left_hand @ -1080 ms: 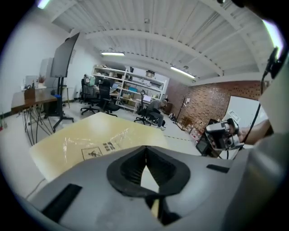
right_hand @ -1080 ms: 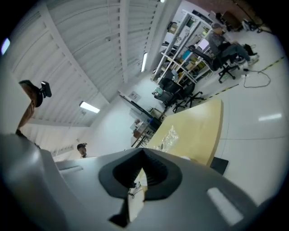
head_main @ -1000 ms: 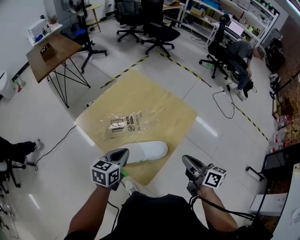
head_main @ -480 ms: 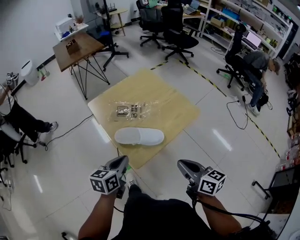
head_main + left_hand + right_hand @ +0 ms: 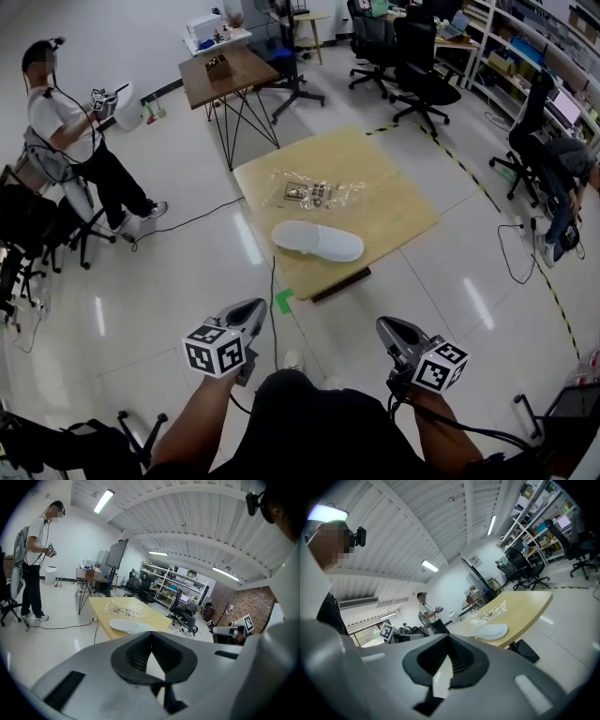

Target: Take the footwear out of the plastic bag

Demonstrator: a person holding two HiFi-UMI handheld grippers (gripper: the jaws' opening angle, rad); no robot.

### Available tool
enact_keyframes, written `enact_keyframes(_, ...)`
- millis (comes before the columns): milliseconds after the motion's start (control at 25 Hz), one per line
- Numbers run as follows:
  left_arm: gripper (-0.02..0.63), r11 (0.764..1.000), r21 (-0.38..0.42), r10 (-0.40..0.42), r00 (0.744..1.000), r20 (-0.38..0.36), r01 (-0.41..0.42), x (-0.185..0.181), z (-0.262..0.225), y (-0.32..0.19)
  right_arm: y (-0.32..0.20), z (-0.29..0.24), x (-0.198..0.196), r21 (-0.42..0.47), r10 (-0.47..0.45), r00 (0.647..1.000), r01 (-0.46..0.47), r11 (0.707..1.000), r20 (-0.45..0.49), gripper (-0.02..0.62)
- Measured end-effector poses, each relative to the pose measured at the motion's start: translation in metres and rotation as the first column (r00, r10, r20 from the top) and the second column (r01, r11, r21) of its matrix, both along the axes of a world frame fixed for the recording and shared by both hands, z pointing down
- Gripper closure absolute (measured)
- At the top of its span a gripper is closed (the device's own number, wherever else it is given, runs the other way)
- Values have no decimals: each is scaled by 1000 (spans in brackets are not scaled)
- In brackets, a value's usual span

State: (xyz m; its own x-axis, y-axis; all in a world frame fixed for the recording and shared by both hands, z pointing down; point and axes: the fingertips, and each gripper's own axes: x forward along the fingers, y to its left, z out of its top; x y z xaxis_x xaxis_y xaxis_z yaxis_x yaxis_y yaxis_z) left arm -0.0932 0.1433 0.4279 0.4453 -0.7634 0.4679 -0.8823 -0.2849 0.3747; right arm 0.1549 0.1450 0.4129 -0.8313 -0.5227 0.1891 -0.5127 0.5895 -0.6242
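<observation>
Plastic bag (image 5: 314,192): flat on the low desk (image 5: 403,202), only small printed bits showing inside.
Slipper (image 5: 317,241): white, out on the desk just beside the bag; long axis across the desk, slanting down to the right; toe end unclear.
Left hand-held gripper (image 5: 249,309): pressed together, empty, well apart from the desk.
Right hand-held gripper (image 5: 388,328): pressed together, empty.

Bright overhead strip lights (image 5: 104,500), glare on glossy floor (image 5: 141,300), fisheye-warped edges

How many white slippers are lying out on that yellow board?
1. The white slipper lies on the yellow board, beside the clear plastic bag and not inside it. A second could be hidden beneath it; that cannot be told.
</observation>
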Motion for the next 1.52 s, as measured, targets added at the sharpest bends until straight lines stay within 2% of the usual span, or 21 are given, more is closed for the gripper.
enact_keyframes(160,600,1000,3,-23,999,22,23,-5,2,19,8,5,-7,0,-22,1000,22,1000,3,594)
enact_keyframes(440,600,1000,-10,3,999,46,-3,-15,9,22,17,0,-20,46,-36,996,40,998,-82,594)
enact_keyframes(680,600,996,16,87,991,103,-89,-33,-1,11,19,8,-37,22,20,991,-17,1000,-136,594)
enact_keyframes(840,600,990,10,138,986,94,-139,-60,-3,6,18,13,-63,19,71,982,-69,997,-173,594)
enact_keyframes(1040,600,980,-53,196,979,57,-193,-83,22,10,28,22,-102,56,81,946,-67,996,-313,595)
enact_keyframes(1280,600,966,-71,249,968,32,-247,-85,32,12,35,18,-118,61,135,932,-122,991,-335,594)
enact_keyframes(1520,600,962,-66,266,964,19,-264,-80,31,17,29,8,-120,79,140,928,-120,990,-344,594)
